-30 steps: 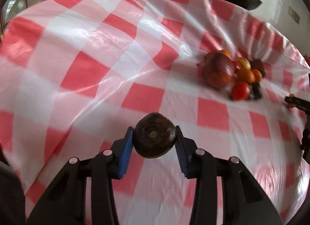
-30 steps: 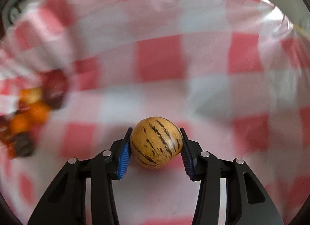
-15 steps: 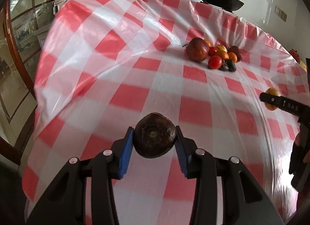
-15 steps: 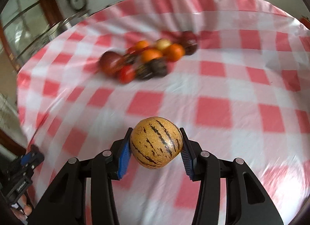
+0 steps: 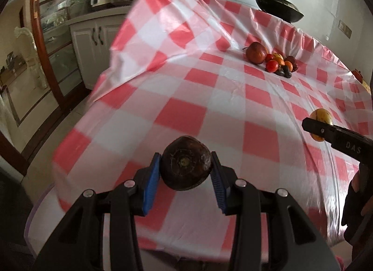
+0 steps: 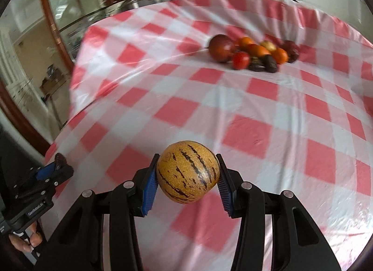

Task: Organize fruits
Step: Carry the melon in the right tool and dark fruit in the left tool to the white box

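Left gripper [image 5: 185, 170] clamps our dark fruit [image 5: 186, 163]; right gripper [image 6: 187, 177] clamps striped melon [image 6: 188, 175]; fruit pile [image 6: 254, 55] sits far across the tablecloth [image 6: 256, 112].

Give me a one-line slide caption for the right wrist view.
Right hand-held gripper holds a striped yellow fruit above the red-checked tablecloth, fruit pile beyond.

Fruit pile [image 5: 271, 62] sits far back on tablecloth [image 5: 209, 112].
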